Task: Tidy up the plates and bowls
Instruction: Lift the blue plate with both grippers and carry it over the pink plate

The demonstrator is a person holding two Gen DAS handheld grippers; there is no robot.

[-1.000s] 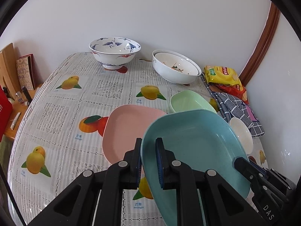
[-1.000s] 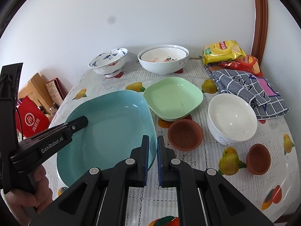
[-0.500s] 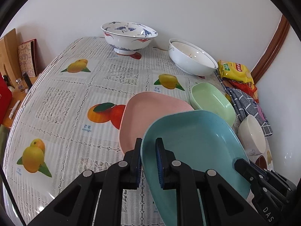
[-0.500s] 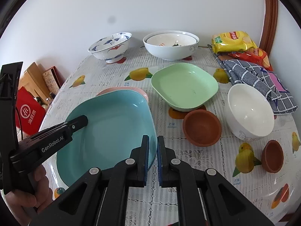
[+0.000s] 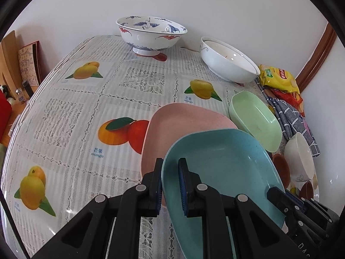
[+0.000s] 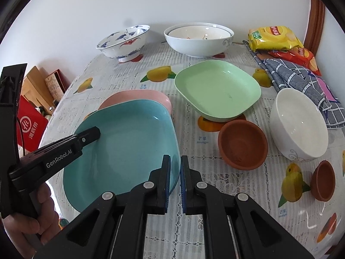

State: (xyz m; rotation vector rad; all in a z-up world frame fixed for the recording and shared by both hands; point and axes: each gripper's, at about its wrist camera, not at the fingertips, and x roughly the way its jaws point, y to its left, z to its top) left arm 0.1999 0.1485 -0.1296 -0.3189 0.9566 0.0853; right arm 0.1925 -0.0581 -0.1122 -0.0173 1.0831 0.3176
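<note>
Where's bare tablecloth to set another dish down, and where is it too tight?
Free: the wide stretch left of the pink plate, running up to the blue-patterned bowl. Crowded: the right side, where the green dish, large brown saucer, white bowl and small brown saucer sit close together.

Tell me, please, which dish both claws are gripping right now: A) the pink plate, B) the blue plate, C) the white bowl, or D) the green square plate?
B: the left claw and the right claw each pinch the rim of the blue plate, which is held over the pink plate; the green plate and the white bowl sit untouched on the table.
</note>
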